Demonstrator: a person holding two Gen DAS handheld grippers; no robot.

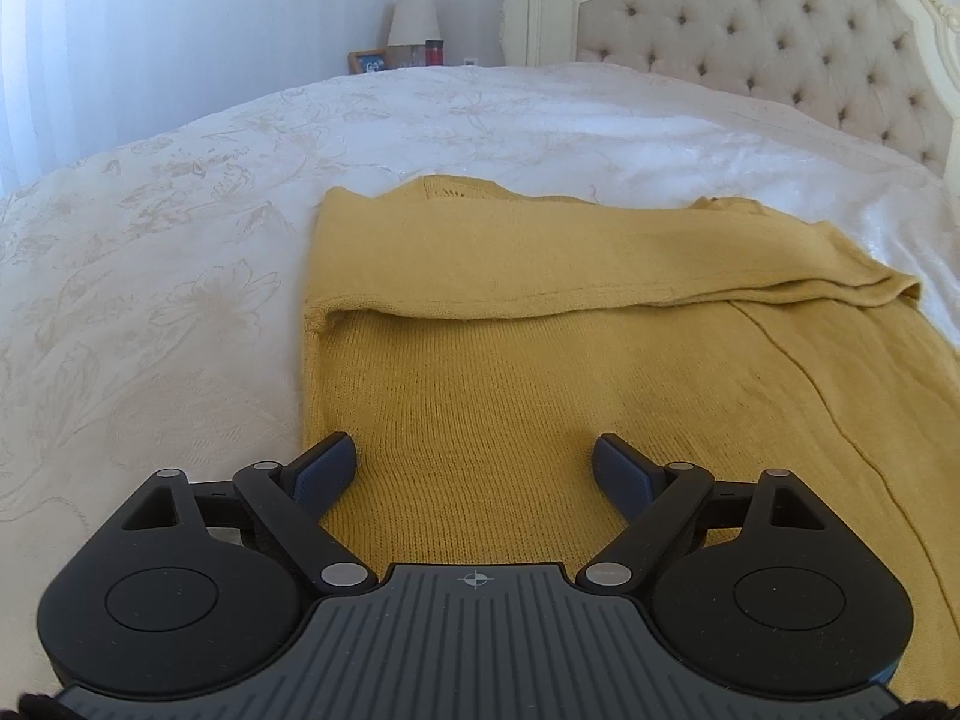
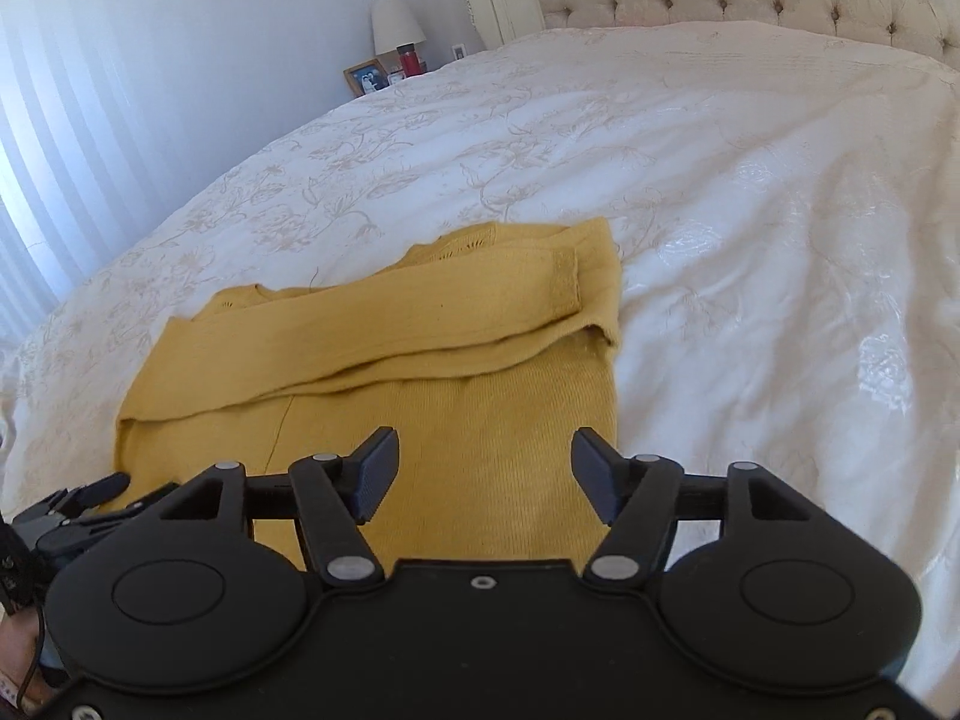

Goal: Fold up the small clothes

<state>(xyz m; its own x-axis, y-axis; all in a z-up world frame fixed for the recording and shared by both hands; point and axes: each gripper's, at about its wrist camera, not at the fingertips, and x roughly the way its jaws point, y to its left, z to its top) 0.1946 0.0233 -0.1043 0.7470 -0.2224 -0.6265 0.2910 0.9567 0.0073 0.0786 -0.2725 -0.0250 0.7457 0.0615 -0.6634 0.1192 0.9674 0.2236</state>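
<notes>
A mustard-yellow knit sweater [image 1: 510,372] lies flat on the white bedspread [image 1: 150,300], with its sleeves folded across the chest as a band [image 1: 600,264]. My left gripper [image 1: 474,462] is open and empty, just above the sweater's near left part. In the right wrist view the same sweater [image 2: 480,408] lies ahead with the folded sleeve [image 2: 420,312] across it. My right gripper [image 2: 485,456] is open and empty over the sweater's near right part. The left gripper's fingers [image 2: 90,492] show at the lower left of that view.
The bed has a tufted cream headboard [image 1: 780,42] at the far end. A nightstand with a lamp [image 2: 396,24], a picture frame [image 2: 366,78] and a red jar [image 2: 409,60] stands beyond the bed. Bedspread [image 2: 750,210] extends on all sides of the sweater.
</notes>
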